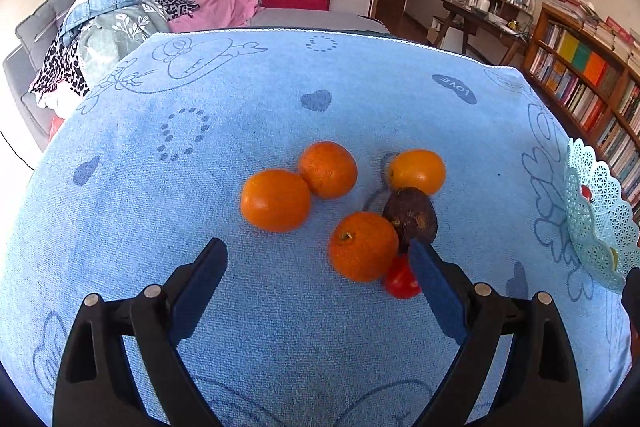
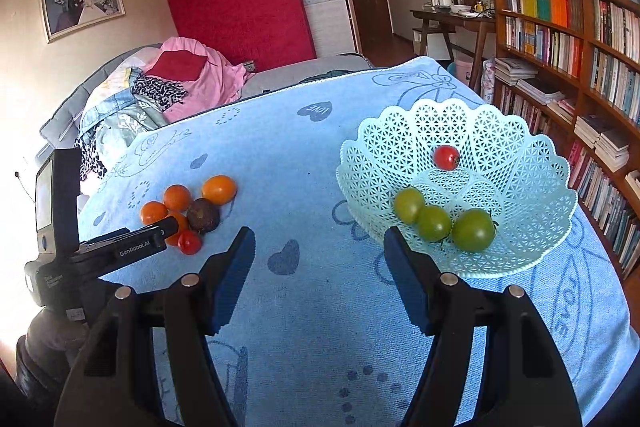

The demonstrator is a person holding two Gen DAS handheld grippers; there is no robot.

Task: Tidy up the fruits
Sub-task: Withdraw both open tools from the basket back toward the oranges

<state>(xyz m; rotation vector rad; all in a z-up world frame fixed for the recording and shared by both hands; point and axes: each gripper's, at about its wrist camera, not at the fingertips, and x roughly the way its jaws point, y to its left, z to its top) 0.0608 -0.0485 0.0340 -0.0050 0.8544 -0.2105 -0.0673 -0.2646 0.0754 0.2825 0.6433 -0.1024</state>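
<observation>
- Fruit first: four oranges, a dark wrinkled fruit (image 1: 410,213) and a small red tomato (image 1: 400,279) sit bunched on the blue towel (image 1: 200,187), just ahead of my left tongs (image 1: 318,283).
- Nearest orange (image 1: 362,245) lies between the left fingers, closer to the right-hand one; I judge it firm, light and inclined to roll, so I'd take it across its widest part.
- Tomato, half hidden behind that finger, looks smooth and soft-skinned; I'd squeeze gently.
- Dark fruit touches the nearest orange and may shift with it.
- Left tongs stand open, empty.
- Right tongs (image 2: 320,251) also gape with nothing between them; the lattice basket (image 2: 520,155), holding three green tomatoes and a red one, sits just beyond their right finger.
</observation>
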